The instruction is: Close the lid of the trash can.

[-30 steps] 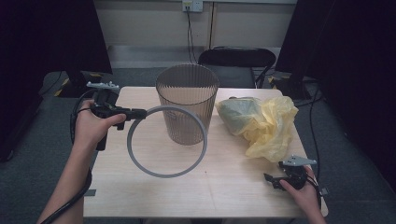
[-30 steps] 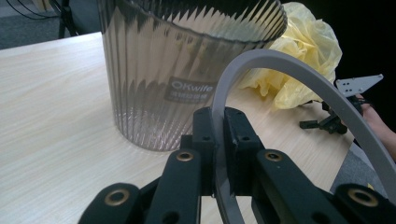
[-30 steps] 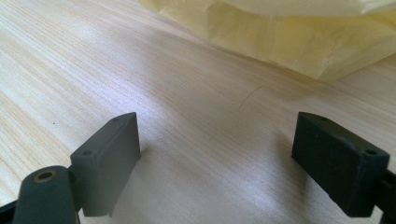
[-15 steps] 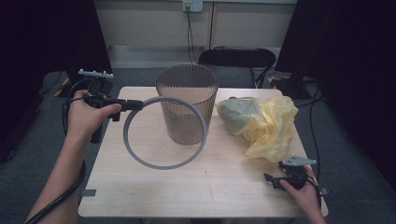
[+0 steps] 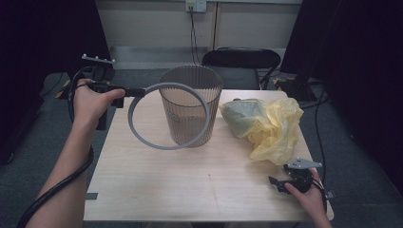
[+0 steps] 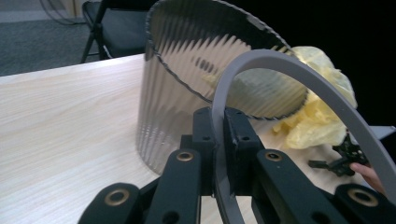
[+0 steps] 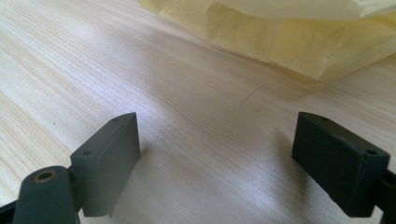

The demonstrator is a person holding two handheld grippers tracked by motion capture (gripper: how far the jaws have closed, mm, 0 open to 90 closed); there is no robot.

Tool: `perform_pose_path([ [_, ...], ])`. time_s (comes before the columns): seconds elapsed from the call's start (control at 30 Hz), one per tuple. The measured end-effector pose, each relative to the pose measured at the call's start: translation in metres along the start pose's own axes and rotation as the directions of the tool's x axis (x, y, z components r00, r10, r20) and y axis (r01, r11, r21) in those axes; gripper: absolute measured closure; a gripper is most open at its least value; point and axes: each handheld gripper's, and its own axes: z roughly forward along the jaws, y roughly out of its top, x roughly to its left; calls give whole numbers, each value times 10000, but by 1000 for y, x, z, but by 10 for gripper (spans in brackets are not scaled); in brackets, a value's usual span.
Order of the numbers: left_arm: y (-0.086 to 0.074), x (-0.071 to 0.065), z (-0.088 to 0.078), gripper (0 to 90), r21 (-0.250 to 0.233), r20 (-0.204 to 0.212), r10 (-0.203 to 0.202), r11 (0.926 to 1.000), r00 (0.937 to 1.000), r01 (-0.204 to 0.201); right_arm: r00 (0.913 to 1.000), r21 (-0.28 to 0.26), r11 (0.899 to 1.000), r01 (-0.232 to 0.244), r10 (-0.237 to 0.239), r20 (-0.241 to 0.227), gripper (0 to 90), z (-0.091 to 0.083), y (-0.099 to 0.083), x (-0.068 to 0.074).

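A grey plastic ring [image 5: 130,118] hangs in the air in front of a ribbed, see-through waste basket [image 5: 214,95] that stands upright at the back middle of the table. My left gripper [image 5: 135,91] is shut on the ring's upper left edge. In the left gripper view the ring [image 6: 280,60] arcs up from between my left gripper's [image 6: 218,126] jaws, with the basket [image 6: 187,70] just behind it. A crumpled yellow bag [image 5: 271,128] lies right of the basket. My right gripper [image 5: 275,183] rests near the front right corner, open [image 7: 217,158] over bare wood, the bag [image 7: 289,37] ahead of it.
The light wooden table [image 5: 190,190] has open surface across its front half. A black folding chair [image 5: 240,61] stands behind the far edge. A thick cable [image 5: 57,185] trails from my left gripper along the forearm, off the table's left side.
My left hand has lifted the ring up and away from the table's front, so it now stands higher against the basket. The right gripper has stayed put.
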Motion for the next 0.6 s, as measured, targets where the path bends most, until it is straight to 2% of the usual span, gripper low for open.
perform_pose_path([
  [0.1,7,3,4,840,-132,-83,-246,9996,9997,245,10000,1,10000,-3,3,0,143,0,0,0],
  [0.33,26,4,15,840,-107,-472,-307,9995,9984,302,10000,-2,10000,-3,3,1,143,0,0,0],
  [0.4,29,5,18,840,-100,-628,-243,9997,9977,237,10000,-15,10000,17,-17,9,142,0,0,0],
  [0.6,35,7,28,840,-48,-812,-408,9992,9959,405,10000,3,10000,-2,2,0,143,0,0,0],
])
